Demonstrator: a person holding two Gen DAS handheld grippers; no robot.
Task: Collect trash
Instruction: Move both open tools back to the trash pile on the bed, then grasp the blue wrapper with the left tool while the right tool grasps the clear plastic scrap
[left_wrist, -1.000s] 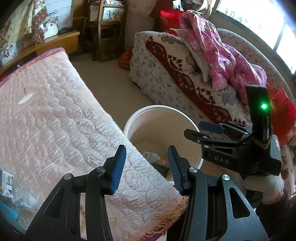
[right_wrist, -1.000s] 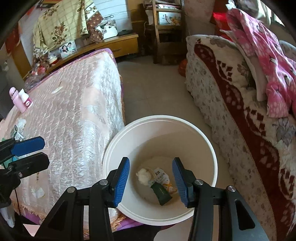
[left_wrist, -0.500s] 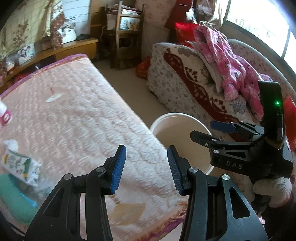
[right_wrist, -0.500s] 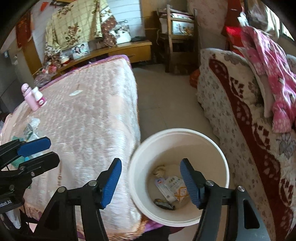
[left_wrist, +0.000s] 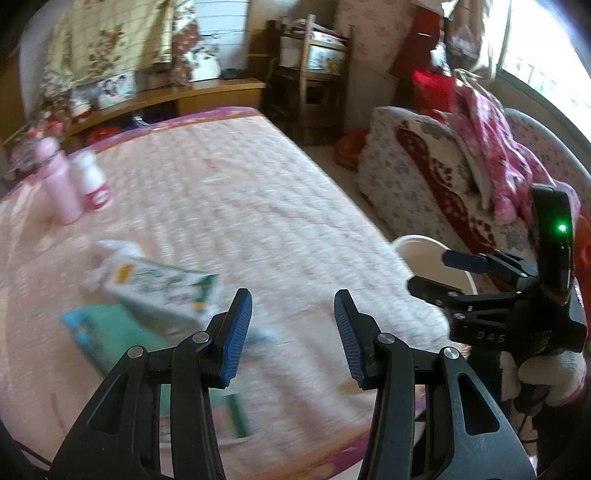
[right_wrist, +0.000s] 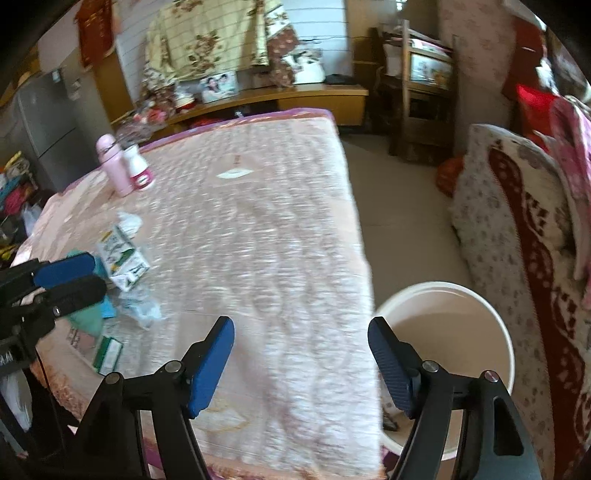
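Right wrist view: the right gripper (right_wrist: 301, 363) was seen over the quilted pink table cover (right_wrist: 258, 236), its jaws opening with nothing between them, and the white bucket (right_wrist: 506, 332) stood on the floor just beside the table's corner, with some trash dimly visible at its bottom. The left gripper (left_wrist: 291, 332) was held partly parted and empty above the same cover. The remaining trash was gathered near the table's left end: a green-and-white carton (right_wrist: 123, 260), a crumpled tissue (right_wrist: 129, 221) just behind it, clear plastic wrapping (right_wrist: 142, 308), a teal packet (left_wrist: 107, 332) and a small flat green-edged box (right_wrist: 109, 354). A pink bottle (right_wrist: 114, 166) and a white jar (right_wrist: 138, 168) stood farther back and were judged not to be trash. The step in hand was judged to be the reach toward the next piece, with a drop into the bucket apparently complete. For the next move, the carton would have to be straddled by the left gripper's fingers across its narrow side, clamped, then carried over the bucket's rim.
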